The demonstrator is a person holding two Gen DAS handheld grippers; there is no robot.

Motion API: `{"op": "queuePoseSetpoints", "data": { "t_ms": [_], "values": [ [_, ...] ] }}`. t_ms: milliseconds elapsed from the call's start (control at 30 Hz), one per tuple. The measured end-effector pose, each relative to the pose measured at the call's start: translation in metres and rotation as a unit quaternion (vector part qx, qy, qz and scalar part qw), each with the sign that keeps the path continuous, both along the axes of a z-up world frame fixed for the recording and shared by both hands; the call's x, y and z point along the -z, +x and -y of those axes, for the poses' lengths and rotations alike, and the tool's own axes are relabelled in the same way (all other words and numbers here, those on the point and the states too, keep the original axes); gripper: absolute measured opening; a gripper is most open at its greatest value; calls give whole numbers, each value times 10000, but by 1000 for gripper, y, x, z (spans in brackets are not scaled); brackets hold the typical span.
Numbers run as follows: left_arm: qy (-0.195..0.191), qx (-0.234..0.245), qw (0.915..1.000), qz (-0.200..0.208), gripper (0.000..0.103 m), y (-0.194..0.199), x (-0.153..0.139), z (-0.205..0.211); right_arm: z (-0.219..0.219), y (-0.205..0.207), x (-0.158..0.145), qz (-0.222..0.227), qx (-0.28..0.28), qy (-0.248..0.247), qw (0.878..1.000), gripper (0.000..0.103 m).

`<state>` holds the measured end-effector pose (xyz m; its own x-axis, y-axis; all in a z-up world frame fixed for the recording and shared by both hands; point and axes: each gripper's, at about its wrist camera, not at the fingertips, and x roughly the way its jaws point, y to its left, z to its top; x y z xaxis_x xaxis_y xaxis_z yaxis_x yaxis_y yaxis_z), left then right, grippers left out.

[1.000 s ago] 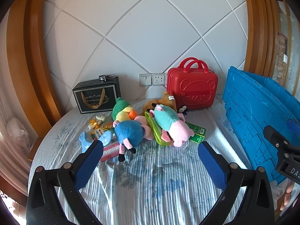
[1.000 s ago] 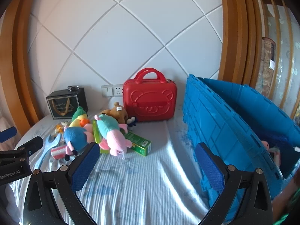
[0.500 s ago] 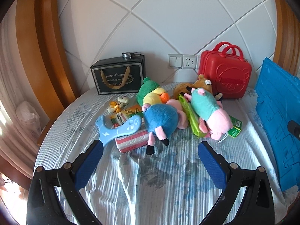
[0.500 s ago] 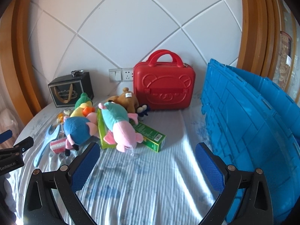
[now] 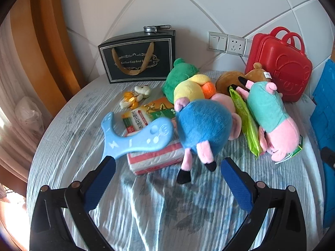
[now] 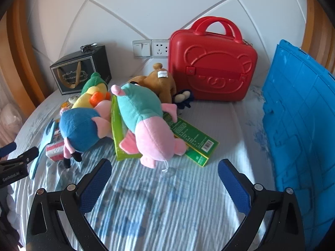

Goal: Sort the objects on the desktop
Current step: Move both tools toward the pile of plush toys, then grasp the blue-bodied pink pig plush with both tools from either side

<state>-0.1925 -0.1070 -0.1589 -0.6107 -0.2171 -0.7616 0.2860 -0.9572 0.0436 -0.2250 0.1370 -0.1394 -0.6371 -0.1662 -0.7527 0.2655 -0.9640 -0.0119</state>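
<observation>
Left gripper (image 5: 167,171): held wide apart, empty, just before the blue plush (image 5: 203,125).
Right gripper (image 6: 164,173): spread, empty.
Striped pack (image 5: 155,160): partly hidden under the blue plush.
Blue crate (image 6: 301,113): cut off, right of it.

Wall switch and socket (image 6: 151,48) on a white panelled wall (image 6: 146,8) (wooden trim (image 5: 50,48) alongside).

Two handheld grippers are showing, each built of glossy black plastic arms with round silver screws at the joints. The left gripper (image 5: 167,173) and the right gripper (image 6: 164,174) are both wearing textured dark blue finger pads (image 6: 95,185).
</observation>
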Motion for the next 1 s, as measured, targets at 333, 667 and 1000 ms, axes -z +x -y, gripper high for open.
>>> {"op": "queuePoseSetpoints", "data": {
  "t_ms": [333, 667, 1000],
  "values": [
    [72, 313, 9988, 375, 102, -107, 31, -18, 22, -63, 33, 225, -132, 188, 9995, 103],
    [1, 397, 9948, 939, 93, -123, 80, -32, 30, -117, 94, 796, -169, 428, 9958, 91],
    [278, 178, 9908, 1315, 86, -11, 83, 5, -47, -57, 84, 1030, 610, 455, 9918, 76]
  ]
}}
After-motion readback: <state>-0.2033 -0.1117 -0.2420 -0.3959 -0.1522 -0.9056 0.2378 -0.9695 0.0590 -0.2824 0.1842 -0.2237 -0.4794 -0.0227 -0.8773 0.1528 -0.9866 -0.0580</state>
